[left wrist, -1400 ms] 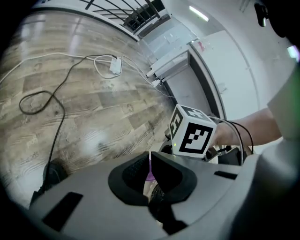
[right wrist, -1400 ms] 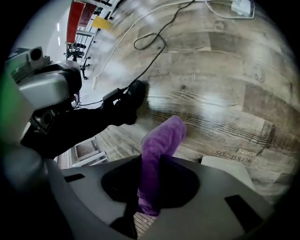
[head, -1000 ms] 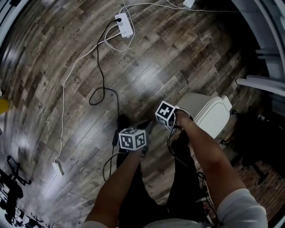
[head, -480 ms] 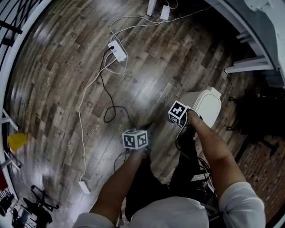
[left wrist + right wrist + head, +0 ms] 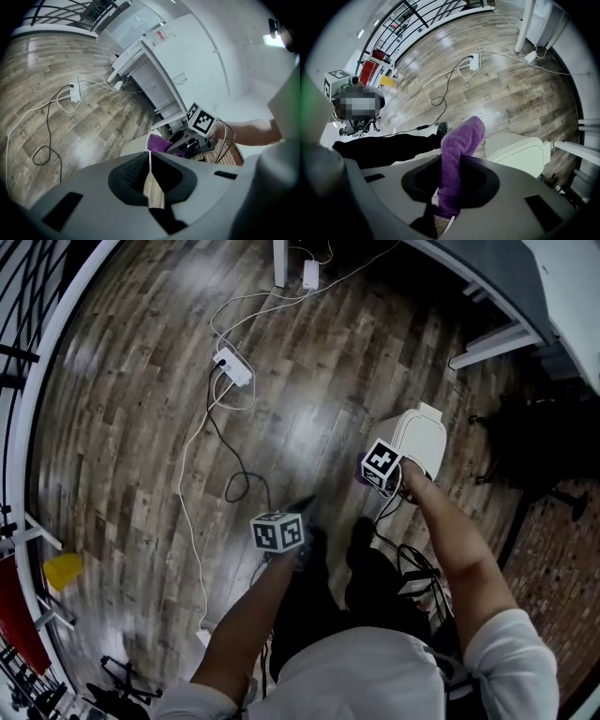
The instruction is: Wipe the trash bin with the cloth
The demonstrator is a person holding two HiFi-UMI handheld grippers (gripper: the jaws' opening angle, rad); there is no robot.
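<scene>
White short-sleeved top (image 5: 366,681); sleeve (image 5: 511,657) loose, ending above the elbow. Black trousers (image 5: 314,601), black shoe (image 5: 441,128).

Left gripper (image 5: 150,161): pale grey moulded shell, rounded, with dark rectangular slots. Black ribbed pads (image 5: 133,171) sit in a dark oval recess. Right gripper (image 5: 452,161): same grey shell, same dark recess.

Each carries a white cube (image 5: 278,532) printed with black square markers. Thin black cables (image 5: 392,521) run from the right gripper along the forearm and loop near the waist.
</scene>
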